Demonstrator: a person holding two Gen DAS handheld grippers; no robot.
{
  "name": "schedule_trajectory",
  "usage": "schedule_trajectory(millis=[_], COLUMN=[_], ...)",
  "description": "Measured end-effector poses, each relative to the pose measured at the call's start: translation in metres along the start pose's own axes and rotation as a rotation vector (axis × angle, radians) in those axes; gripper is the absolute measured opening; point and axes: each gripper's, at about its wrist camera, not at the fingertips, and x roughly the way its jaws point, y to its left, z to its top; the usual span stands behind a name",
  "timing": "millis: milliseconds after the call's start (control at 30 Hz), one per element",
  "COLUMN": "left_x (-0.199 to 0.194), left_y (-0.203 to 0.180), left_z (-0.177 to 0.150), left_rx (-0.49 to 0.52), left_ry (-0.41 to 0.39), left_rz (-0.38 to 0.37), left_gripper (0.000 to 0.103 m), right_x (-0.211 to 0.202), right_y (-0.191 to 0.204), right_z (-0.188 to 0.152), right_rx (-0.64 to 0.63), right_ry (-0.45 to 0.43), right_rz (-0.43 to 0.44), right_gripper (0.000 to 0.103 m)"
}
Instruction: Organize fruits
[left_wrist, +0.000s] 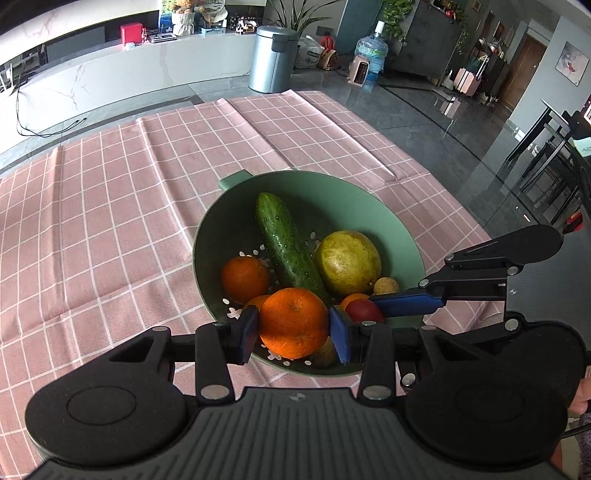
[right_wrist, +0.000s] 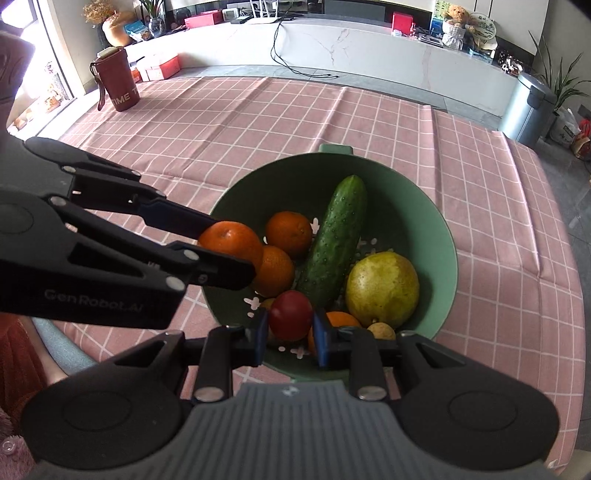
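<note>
A green colander bowl (left_wrist: 369, 206) (right_wrist: 417, 206) on the pink checked tablecloth holds a cucumber (left_wrist: 288, 247) (right_wrist: 336, 240), a yellow-green pear-like fruit (left_wrist: 347, 262) (right_wrist: 384, 290), several oranges (left_wrist: 244, 278) (right_wrist: 289, 233) and a small tan fruit (left_wrist: 386, 286) (right_wrist: 382, 329). My left gripper (left_wrist: 293, 330) is shut on an orange (left_wrist: 293, 323) (right_wrist: 231, 242) over the bowl's near left side. My right gripper (right_wrist: 290, 334) is shut on a dark red fruit (right_wrist: 290, 314) (left_wrist: 364, 311) at the bowl's near edge.
A red-brown cup (right_wrist: 117, 79) stands at the table's far left. Beyond the table are a grey bin (left_wrist: 273, 59) (right_wrist: 526, 109), a water bottle (left_wrist: 371, 55) and a white counter (right_wrist: 369, 48). The table edge (left_wrist: 461, 206) runs close to the bowl's right side.
</note>
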Motion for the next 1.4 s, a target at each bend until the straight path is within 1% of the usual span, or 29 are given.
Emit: schedule_trajectory(millis=[267, 333, 567, 633, 700, 833, 900, 933, 1033, 1200, 1267, 1400], left_x=[0.020, 0.025, 0.031, 0.032, 0.033, 0.034, 0.034, 0.033, 0.029, 0.012, 0.001, -0.030], left_y=[0.002, 0.005, 0.005, 0.006, 0.006, 0.008, 0.007, 0.008, 0.010, 0.012, 0.011, 0.009], left_z=[0.003, 0.002, 0.001, 0.001, 0.002, 0.005, 0.005, 0.004, 0.005, 0.007, 0.009, 0.013], left_rx=[0.012, 0.002, 0.001, -0.012, -0.013, -0.021, -0.015, -0.012, -0.021, -0.037, -0.030, -0.024], left_ry=[0.053, 0.066, 0.070, 0.063, 0.059, 0.075, 0.077, 0.075, 0.066, 0.033, 0.007, -0.064], left_rz=[-0.003, -0.011, -0.053, -0.069, -0.073, -0.081, -0.076, -0.071, -0.073, -0.070, -0.058, -0.008], left_gripper=[0.047, 0.047, 0.047, 0.048, 0.048, 0.048, 0.052, 0.053, 0.055, 0.056, 0.056, 0.056], right_x=[0.014, 0.017, 0.026, 0.029, 0.028, 0.028, 0.026, 0.024, 0.020, 0.010, 0.001, -0.025], right_y=[0.001, 0.001, -0.004, -0.006, -0.007, -0.009, -0.008, -0.008, -0.007, -0.009, -0.011, -0.016], right_z=[0.005, 0.006, 0.005, 0.003, 0.001, 0.001, 0.001, 0.002, 0.002, 0.002, 0.003, 0.007], right_rx=[-0.053, -0.060, -0.055, -0.054, -0.049, -0.043, -0.052, -0.058, -0.075, -0.074, -0.049, 0.026], right_ry=[0.031, 0.038, 0.060, 0.068, 0.062, 0.059, 0.057, 0.054, 0.041, 0.022, -0.002, -0.076], right_rz=[0.010, 0.009, 0.020, 0.020, 0.027, 0.040, 0.039, 0.038, 0.031, 0.011, 0.004, -0.020], right_gripper=[0.021, 0.021, 0.022, 0.022, 0.022, 0.022, 0.023, 0.024, 0.036, 0.037, 0.045, 0.050])
